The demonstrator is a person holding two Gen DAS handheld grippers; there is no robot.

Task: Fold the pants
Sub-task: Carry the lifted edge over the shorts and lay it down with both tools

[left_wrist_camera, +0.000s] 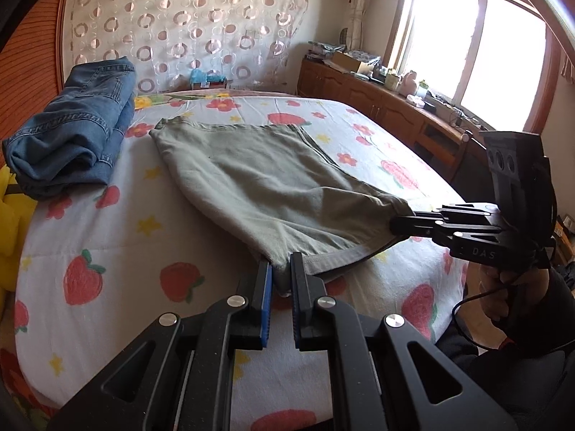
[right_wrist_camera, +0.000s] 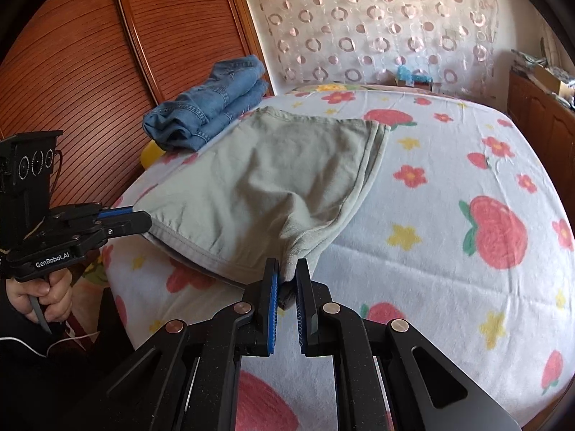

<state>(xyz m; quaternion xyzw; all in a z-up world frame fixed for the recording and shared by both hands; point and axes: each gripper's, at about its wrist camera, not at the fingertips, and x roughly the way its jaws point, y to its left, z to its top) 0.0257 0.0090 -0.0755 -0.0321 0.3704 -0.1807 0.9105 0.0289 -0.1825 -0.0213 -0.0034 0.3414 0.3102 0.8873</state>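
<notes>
**Two grippers pinch green pants on a bed**

No containers hold anything clearly visible. The pants, pale green and folded, lie on the bed with their near hem lifted. The left gripper, at 6 o'clock in its own view, is nearly closed, clamping one hem corner. The right gripper, at 3 o'clock there, clamps the other corner. Folded jeans rest at 10 o'clock. The sheet shows strawberries and flowers. A window glows at 2 o'clock.
</notes>
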